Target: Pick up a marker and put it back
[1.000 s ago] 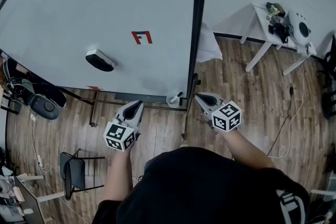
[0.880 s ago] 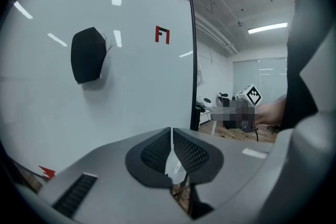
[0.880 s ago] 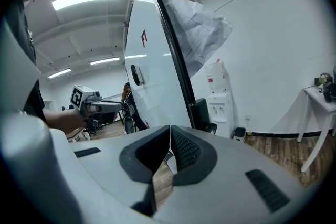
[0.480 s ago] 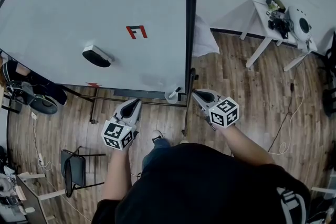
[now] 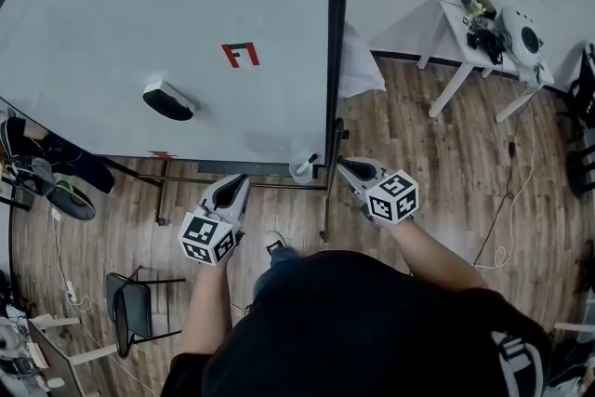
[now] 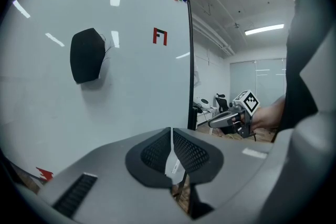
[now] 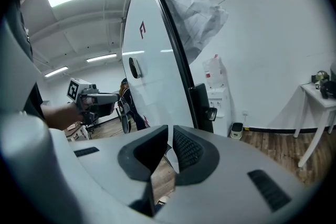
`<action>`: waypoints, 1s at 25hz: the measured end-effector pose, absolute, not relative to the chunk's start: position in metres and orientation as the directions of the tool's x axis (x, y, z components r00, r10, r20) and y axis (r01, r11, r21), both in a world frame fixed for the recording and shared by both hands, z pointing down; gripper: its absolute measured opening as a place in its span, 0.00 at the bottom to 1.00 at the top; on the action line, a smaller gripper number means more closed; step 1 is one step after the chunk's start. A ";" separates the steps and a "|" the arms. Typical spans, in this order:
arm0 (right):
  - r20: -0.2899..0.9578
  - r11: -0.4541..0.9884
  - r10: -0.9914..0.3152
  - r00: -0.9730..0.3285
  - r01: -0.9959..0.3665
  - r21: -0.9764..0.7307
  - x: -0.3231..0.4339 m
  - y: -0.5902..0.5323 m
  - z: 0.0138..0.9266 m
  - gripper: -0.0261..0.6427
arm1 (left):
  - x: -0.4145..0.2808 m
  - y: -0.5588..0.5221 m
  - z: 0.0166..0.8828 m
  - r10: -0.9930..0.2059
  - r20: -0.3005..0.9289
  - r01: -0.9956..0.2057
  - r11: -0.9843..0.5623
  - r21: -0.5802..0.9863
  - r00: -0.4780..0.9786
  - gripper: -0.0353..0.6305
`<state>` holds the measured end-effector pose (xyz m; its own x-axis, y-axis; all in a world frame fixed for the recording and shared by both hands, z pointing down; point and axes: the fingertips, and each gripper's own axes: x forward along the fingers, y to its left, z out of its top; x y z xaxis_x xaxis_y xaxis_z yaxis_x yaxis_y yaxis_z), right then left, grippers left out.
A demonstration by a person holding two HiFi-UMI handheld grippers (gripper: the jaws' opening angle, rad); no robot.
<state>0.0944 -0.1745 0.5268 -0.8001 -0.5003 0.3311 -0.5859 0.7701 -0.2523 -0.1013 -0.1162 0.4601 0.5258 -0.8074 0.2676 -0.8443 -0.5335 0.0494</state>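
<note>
White cup (image 5: 301, 172) at the whiteboard's (image 5: 139, 14) lower edge holds the marker (image 5: 310, 160), between the left tool (image 5: 239, 182), jaws pressed together and empty, and the right tool (image 5: 343, 166), jaws opening with nothing between them.

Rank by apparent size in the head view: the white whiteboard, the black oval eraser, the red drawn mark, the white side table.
1. white whiteboard
2. white side table, although farther away
3. black oval eraser
4. red drawn mark, only slightly smaller
</note>
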 end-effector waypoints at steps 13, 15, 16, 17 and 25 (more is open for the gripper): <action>0.401 0.718 -0.507 -0.763 -0.631 -0.295 0.071 -0.182 0.573 0.13 | -0.121 -0.122 0.474 -0.786 0.283 -0.830 -0.553 0.074 0.549 0.09; 0.413 0.711 -0.506 -0.757 -0.637 -0.298 0.066 -0.183 0.580 0.13 | -0.125 -0.123 0.477 -0.782 0.286 -0.828 -0.556 0.080 0.553 0.09; 0.420 0.708 -0.504 -0.754 -0.640 -0.299 0.063 -0.184 0.584 0.14 | -0.127 -0.124 0.478 -0.780 0.288 -0.826 -0.557 0.083 0.555 0.09; 0.427 0.705 -0.503 -0.751 -0.643 -0.300 0.061 -0.185 0.587 0.14 | -0.129 -0.124 0.479 -0.778 0.290 -0.825 -0.559 0.085 0.557 0.09; 0.470 0.647 -0.522 -0.712 -0.690 -0.326 0.047 -0.196 0.618 0.16 | -0.144 -0.132 0.491 -0.758 0.309 -0.812 -0.575 0.101 0.575 0.09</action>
